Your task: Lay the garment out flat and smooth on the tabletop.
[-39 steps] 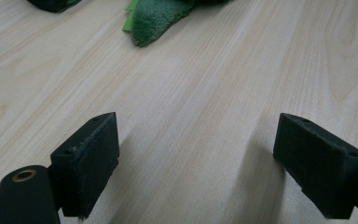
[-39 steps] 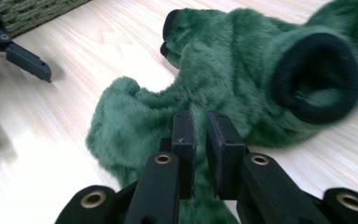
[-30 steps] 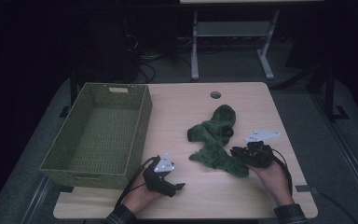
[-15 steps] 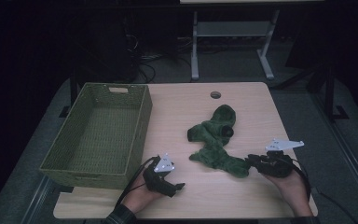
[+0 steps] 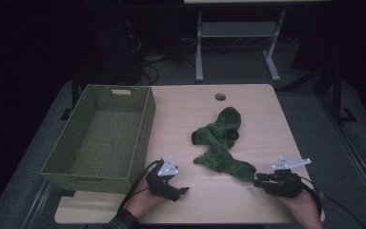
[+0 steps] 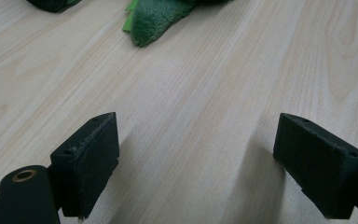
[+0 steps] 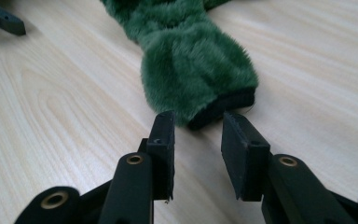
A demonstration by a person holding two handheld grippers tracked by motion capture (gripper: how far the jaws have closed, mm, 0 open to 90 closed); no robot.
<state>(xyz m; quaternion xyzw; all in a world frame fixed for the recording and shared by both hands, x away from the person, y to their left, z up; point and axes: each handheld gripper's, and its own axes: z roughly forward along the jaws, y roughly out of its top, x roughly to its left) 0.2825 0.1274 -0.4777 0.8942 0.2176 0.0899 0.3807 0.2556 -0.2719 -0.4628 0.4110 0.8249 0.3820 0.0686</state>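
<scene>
A pale wood-grain table [image 5: 248, 200] stands in a dim room, its far edge pierced by a round cable hole [image 5: 220, 97]; beyond it, a dark floor carries tangled cables [image 5: 157, 52] and the grey legs of a metal stand [image 5: 238, 38]. On the table's left side sits a woven green basket [image 5: 143, 125], open-topped, with a handle slot in its far wall. Right of centre lies a pair of green plush socks [image 5: 218, 140], heaped and twisted, one cuff [image 7: 221, 108] trailing toward the near right corner. The right gripper [image 5: 259, 179], held in a hand [image 5: 305, 210] at the near right edge, points left at that cuff; in the right gripper view its jaws stand narrowly apart just short of the dark-trimmed cuff, gripping nothing, with the fur almost touching the left pad. The left gripper [image 5: 181, 191], held in a hand [image 5: 140, 202] just in front of the basket's near right corner, rests low over bare wood, well apart from the socks; in the left gripper view its jaws are spread wide and empty, a green toe of sock [image 6: 156, 18] lying farther off. Nothing lies between either gripper and the socks, and a black cable [image 5: 138, 183] trails back from the left gripper along the basket's front wall.
</scene>
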